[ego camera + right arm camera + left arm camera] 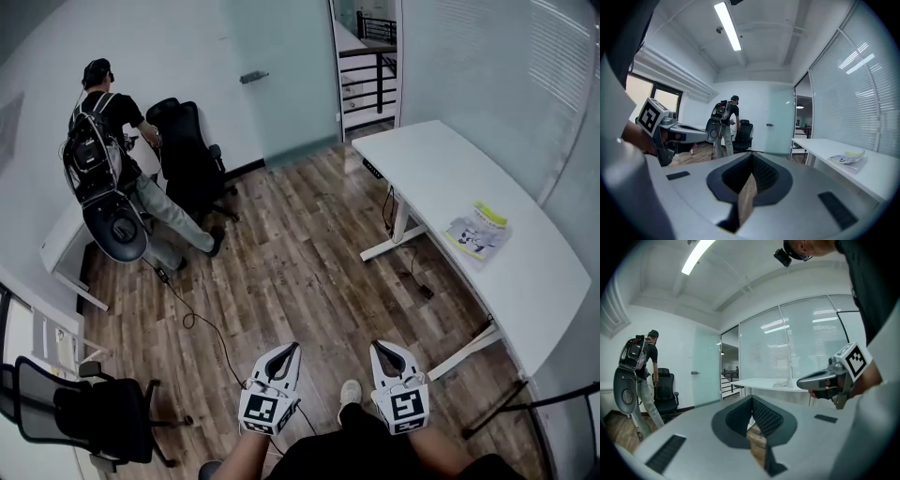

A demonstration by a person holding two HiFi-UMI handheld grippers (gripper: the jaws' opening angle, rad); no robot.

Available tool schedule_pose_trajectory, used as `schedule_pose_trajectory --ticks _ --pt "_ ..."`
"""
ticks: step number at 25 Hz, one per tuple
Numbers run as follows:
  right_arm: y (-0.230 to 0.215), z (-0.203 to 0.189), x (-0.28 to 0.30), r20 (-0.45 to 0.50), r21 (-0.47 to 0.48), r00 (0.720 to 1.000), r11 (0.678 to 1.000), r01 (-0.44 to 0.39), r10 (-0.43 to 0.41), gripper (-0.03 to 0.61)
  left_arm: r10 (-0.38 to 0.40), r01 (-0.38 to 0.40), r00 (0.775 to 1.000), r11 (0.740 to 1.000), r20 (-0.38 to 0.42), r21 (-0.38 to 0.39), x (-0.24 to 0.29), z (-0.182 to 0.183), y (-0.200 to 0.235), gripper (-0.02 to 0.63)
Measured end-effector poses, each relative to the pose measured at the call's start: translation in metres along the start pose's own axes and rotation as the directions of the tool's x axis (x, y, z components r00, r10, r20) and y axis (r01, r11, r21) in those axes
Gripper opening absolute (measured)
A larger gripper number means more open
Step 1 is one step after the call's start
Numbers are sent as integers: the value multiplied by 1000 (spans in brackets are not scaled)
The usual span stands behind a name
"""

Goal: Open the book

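The book (478, 232) is a thin booklet with a green and white cover. It lies closed on the long white table (431, 164) at the right, far from both grippers. In the right gripper view the book (848, 159) shows on the table at the right. My left gripper (292, 349) and right gripper (380, 345) hang side by side over the wooden floor at the bottom of the head view. Both have their jaws together at the tips, with nothing held. The left gripper view (752, 399) and the right gripper view (752, 157) show the same.
A person with a backpack (108, 155) stands at the far left by a black office chair (192, 159). Another chair (89, 412) stands at the lower left. A cable (202, 323) trails over the floor. A frosted glass door (281, 75) is at the back.
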State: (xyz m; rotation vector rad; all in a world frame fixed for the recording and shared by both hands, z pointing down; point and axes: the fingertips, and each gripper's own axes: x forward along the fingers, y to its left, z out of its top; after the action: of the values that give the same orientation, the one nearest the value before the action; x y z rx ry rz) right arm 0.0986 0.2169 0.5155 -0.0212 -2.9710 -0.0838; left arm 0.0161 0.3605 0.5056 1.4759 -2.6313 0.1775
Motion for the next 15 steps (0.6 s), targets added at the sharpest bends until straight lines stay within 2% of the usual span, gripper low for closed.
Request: schedule_pose_trajectory --ticks 6,15 --pt "-66 6 38 -16 6 999 999 49 -49 5 -69 70 997 997 28 -27 81 12 -1 14" --pt "-140 7 62 -4 52 988 987 152 -152 5 -173 172 985 985 17 10 163 23 -18 14"
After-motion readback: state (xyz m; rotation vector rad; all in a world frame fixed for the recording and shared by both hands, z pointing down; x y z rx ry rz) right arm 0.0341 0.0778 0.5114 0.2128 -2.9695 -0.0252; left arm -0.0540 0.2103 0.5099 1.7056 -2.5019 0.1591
